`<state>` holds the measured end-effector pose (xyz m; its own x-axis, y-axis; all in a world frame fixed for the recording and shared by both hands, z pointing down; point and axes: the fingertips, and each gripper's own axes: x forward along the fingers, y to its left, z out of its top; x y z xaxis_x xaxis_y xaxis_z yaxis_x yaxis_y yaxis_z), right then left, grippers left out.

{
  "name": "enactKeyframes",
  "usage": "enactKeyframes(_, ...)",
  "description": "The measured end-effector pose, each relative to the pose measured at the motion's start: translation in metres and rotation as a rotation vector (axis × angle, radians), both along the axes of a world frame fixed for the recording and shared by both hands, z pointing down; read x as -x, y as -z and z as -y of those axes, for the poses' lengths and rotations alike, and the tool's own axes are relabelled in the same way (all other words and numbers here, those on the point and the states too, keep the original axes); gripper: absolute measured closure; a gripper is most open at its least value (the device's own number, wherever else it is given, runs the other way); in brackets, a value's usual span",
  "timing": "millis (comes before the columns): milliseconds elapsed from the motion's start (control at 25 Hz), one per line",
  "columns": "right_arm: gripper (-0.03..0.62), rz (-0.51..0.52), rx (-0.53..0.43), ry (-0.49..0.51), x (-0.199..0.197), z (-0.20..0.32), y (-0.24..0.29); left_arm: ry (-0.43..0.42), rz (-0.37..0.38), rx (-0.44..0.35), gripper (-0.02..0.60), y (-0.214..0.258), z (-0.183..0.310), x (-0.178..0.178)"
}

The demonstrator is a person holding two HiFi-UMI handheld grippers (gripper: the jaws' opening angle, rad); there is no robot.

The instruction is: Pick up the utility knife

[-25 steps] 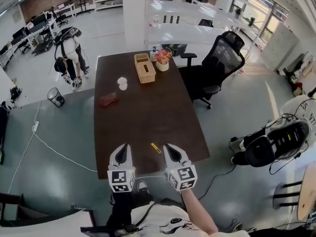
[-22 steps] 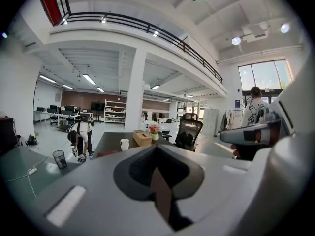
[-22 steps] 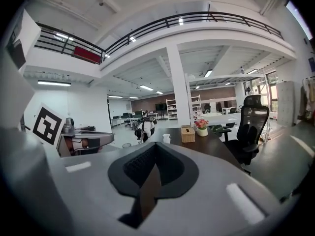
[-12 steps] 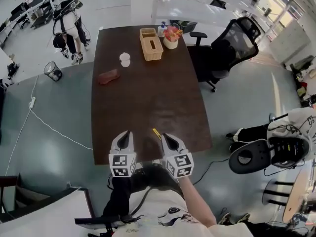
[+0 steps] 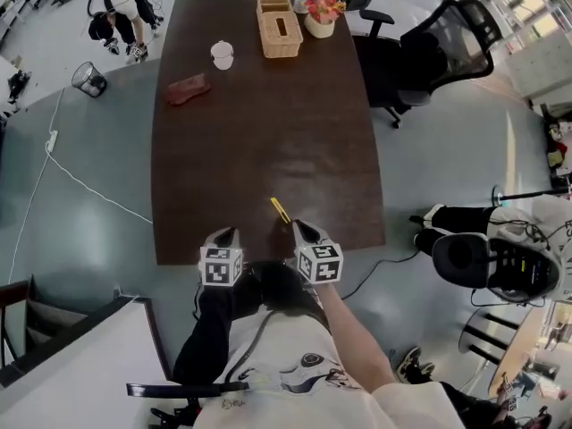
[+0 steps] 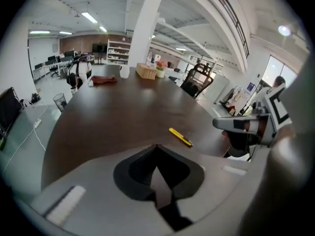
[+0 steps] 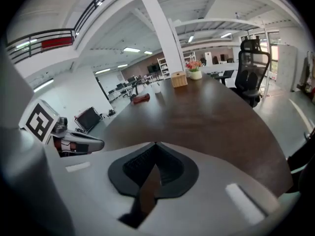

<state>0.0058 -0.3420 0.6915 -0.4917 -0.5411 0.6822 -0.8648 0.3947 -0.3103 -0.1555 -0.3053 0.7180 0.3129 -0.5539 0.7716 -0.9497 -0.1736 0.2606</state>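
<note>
Flowers (image 5: 324,7) in pot (image 5: 318,28), utility knife (image 5: 281,210) on table (image 5: 268,123), left claw (image 5: 224,234) and right claw (image 5: 298,227) together, empty.

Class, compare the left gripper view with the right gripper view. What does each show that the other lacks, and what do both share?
Only the left gripper view shows the yellow utility knife lying on the table, and the right gripper. Only the right gripper view shows the left gripper. Both show the dark table, the wicker box, and their own jaws shut on nothing.
</note>
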Motion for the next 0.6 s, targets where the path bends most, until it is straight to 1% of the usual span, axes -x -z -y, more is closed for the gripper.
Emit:
enactKeyframes(120,0.592,-0.034,0.092,0.035,0.000,-0.003,-0.035,-0.016,-0.010,0.098,0.583,-0.022,-0.011,-0.005)
enactKeyframes(200,0.592,-0.038,0.129,0.053,0.002,-0.002,-0.046,-0.025,-0.013,0.138,0.583,-0.029,-0.015,-0.007)
enactKeyframes(360,0.591,-0.048,0.175,0.118,0.011,0.003,-0.060,-0.021,-0.030,0.154,0.584,-0.028,-0.011,-0.008)
enactKeyframes(480,0.555,-0.063,0.213,0.161,0.013,0.007,-0.071,-0.029,-0.043,0.152,0.583,-0.023,-0.011,-0.014)
enactKeyframes(600,0.541,-0.075,0.249,0.181,0.010,0.011,-0.082,-0.035,-0.044,0.160,0.583,-0.023,-0.014,-0.016)
